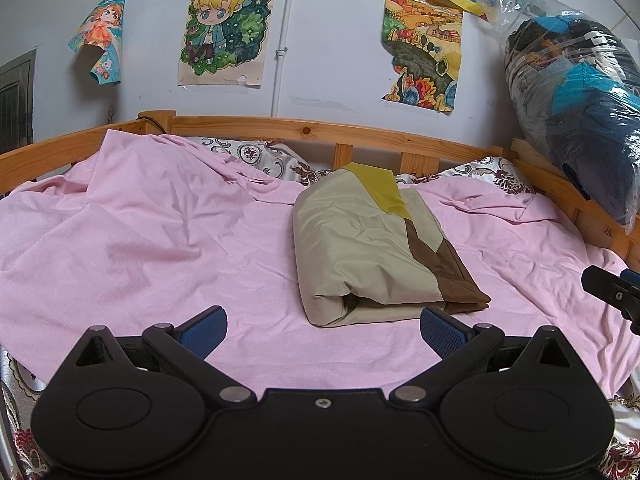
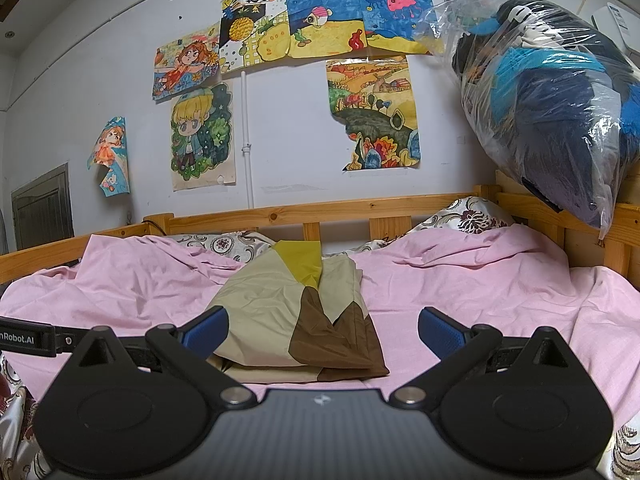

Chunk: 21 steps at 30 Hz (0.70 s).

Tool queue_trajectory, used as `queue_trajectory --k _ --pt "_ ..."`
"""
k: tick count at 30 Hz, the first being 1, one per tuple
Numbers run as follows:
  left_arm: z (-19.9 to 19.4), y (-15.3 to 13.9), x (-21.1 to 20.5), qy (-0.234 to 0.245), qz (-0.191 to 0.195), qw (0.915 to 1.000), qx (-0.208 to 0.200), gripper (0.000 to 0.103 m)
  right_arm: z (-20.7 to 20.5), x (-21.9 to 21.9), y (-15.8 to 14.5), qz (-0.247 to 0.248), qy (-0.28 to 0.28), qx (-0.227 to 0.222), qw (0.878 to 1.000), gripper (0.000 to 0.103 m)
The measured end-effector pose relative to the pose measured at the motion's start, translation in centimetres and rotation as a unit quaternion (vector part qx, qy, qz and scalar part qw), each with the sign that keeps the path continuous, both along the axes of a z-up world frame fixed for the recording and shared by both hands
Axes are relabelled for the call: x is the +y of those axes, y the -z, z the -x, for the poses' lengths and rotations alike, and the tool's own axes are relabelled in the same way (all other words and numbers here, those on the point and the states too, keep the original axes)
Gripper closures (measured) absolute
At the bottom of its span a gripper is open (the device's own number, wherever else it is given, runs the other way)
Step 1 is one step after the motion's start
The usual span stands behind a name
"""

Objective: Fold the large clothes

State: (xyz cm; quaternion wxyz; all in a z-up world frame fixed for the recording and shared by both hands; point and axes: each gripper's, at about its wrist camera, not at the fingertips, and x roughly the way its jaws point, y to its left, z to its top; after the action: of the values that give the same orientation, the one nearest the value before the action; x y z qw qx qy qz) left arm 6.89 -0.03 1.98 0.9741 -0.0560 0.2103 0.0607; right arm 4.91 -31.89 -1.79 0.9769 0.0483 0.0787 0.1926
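The folded garment (image 1: pixel 372 256) lies on the pink sheet (image 1: pixel 160 240), a compact beige packet with a brown patch toward its near right corner and a mustard-yellow one at its far end. It looks thin, smooth and light, probably a bit slippery (the sort of cloth that slides out of a fold if tugged), so the layered near edge, where the rolled fold shows, seems the safest place to pinch, catching all the plies at once.

Both tongs hang just short of it with nothing between their blue pads. The left gripper (image 1: pixel 322 330) is spread wide, with the packet a little right of its centre. The right gripper (image 2: pixel 322 332) is equally spread, the packet's near edge sitting between its fingers but not touched.

Farther out, patterned pillows (image 2: pixel 468 216) rest against the wooden bed rail (image 2: pixel 320 210), children's drawings (image 2: pixel 202 136) cover the wall, and a clear plastic bag of dark clothes (image 2: pixel 552 112) perches at the far right.
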Motion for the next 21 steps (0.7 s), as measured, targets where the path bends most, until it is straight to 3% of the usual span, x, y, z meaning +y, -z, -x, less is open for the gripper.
queue_trajectory --k 21 --pt "-0.01 -0.12 -0.63 0.004 -0.010 0.9999 0.002 0.001 -0.03 -0.01 0.07 0.000 0.000 0.000 1.000 0.000"
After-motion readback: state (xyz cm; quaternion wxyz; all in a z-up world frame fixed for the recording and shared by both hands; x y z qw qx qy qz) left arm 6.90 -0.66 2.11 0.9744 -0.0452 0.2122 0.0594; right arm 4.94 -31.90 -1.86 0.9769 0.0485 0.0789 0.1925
